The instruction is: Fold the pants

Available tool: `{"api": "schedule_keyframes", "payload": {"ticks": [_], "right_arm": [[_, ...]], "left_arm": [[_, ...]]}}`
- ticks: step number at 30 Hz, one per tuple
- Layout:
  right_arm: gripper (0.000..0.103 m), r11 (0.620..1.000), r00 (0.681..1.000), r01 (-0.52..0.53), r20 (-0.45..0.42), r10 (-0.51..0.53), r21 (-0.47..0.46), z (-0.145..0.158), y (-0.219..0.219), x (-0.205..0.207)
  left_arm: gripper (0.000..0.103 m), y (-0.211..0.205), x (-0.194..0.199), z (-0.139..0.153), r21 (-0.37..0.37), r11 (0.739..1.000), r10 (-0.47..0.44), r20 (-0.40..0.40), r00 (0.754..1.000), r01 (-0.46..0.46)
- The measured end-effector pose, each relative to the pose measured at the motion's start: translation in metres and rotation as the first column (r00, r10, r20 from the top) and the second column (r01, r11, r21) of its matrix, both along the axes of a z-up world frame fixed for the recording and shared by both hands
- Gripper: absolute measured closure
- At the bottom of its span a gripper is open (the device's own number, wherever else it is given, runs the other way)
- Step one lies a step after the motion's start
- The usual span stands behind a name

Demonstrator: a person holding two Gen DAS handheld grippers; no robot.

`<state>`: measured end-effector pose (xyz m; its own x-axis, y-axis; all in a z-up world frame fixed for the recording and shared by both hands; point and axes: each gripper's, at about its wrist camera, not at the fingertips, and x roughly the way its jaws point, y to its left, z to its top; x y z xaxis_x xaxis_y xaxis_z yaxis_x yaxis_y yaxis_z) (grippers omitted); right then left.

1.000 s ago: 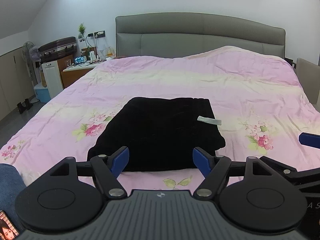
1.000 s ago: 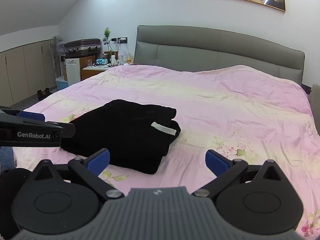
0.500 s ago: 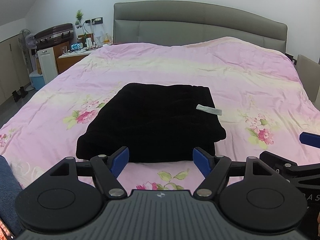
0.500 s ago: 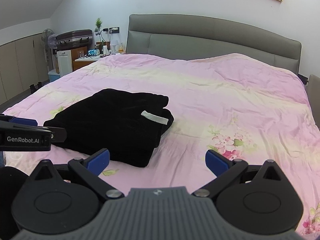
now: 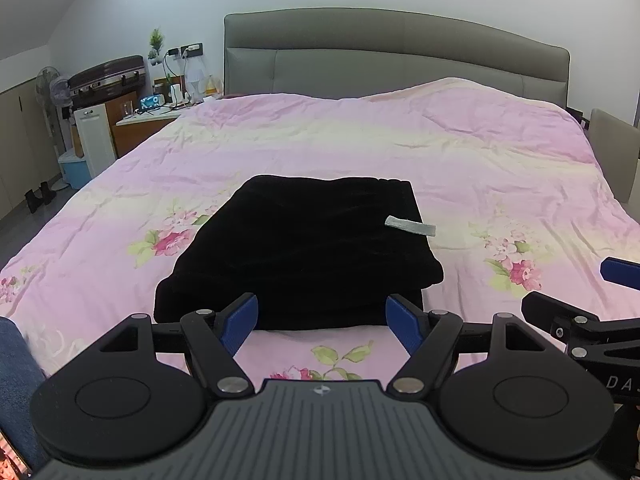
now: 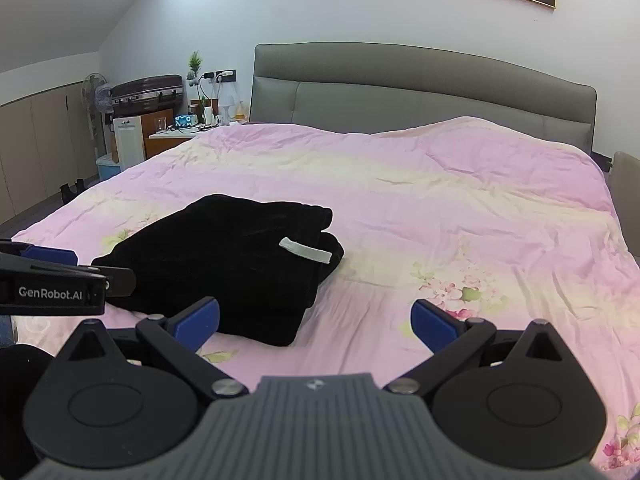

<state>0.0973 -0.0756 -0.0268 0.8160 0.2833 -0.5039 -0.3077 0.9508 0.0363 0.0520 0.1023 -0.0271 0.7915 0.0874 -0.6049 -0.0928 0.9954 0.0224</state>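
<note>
Pants [image 5: 296, 252], black and folded into a thick rectangle, lie on the pink floral bed [image 5: 460, 152] near its front edge in the left wrist view, a pale label [image 5: 410, 226] showing on their right side. The left gripper [image 5: 321, 322] hovers just in front of the fold's near edge, its blue-padded fingers [image 5: 240, 322] spread apart with nothing between them, and the pants sit straight ahead past the tips. Part of the right gripper [image 5: 616, 272] shows at the right edge of this view. In the right wrist view the pants [image 6: 224, 264] lie ahead and to the left, nearer the left fingertip than the right, with the label [image 6: 306, 255] on their upper right corner. The right gripper [image 6: 316, 320] has its fingers [image 6: 434, 322] wide apart and empty above bare bed [image 6: 460, 208]. The left gripper [image 6: 60, 280] reaches in from the left edge beside the pants.
</note>
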Motion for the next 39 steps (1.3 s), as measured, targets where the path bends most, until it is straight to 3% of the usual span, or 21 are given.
{"api": "schedule_keyframes", "payload": {"ticks": [39], "right_arm": [[0.005, 1.000, 1.000, -0.007, 0.030, 0.006, 0.017, 0.011, -0.006, -0.008]], "left_arm": [[0.017, 0.001, -0.004, 0.011, -0.005, 1.000, -0.015, 0.005, 1.000, 0.015]]}}
